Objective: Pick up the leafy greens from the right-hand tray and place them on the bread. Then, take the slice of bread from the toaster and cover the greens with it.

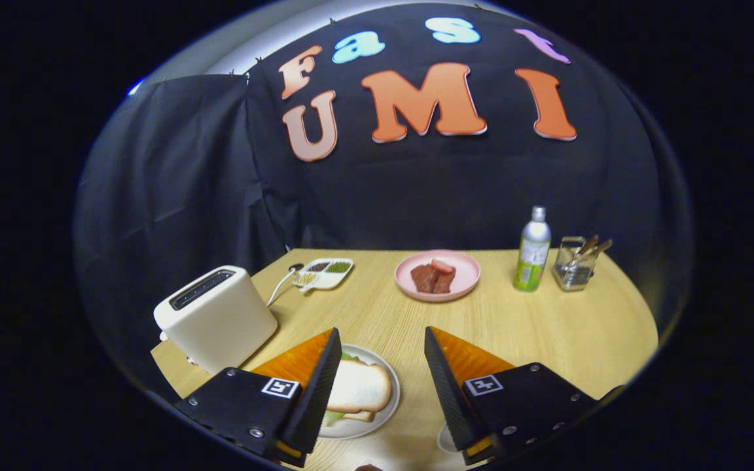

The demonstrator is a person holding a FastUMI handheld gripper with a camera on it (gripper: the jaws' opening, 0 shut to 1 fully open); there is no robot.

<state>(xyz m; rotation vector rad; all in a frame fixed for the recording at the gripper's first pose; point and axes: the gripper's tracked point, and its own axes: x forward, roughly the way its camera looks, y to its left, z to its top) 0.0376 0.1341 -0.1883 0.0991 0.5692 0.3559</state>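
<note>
Gripper (382, 340) fingers spread wide apart, nothing between the pads, hovering above the wooden table (547, 327).

Sandwich stack sits low between my fingers, tucked toward the left one: white plate (377, 418) with a slice of bread (359, 387) on top, leafy greens (332, 416) poking out from under its near edge, another bit of green showing at the far edge by my left fingertip. A lower slice shows just beneath the top one. Left finger overlaps part of the plate, so I can't see all of it.

Toaster (216, 317) stands to the left, just beyond my left finger, slots facing up; can't tell what is inside them. Its cord runs back toward a small divided dish (324, 272) further ahead, holding dark and green bits.

Straight ahead, well beyond the fingertips: pink plate (465, 282) with brownish meat pieces (433, 277). Further right of that, a green-labelled bottle (533, 250) upright, and just beside it a clear holder (573, 263) with utensil handles sticking out.

Rim of another white dish (444, 439) peeks out near my right finger's base.
</note>
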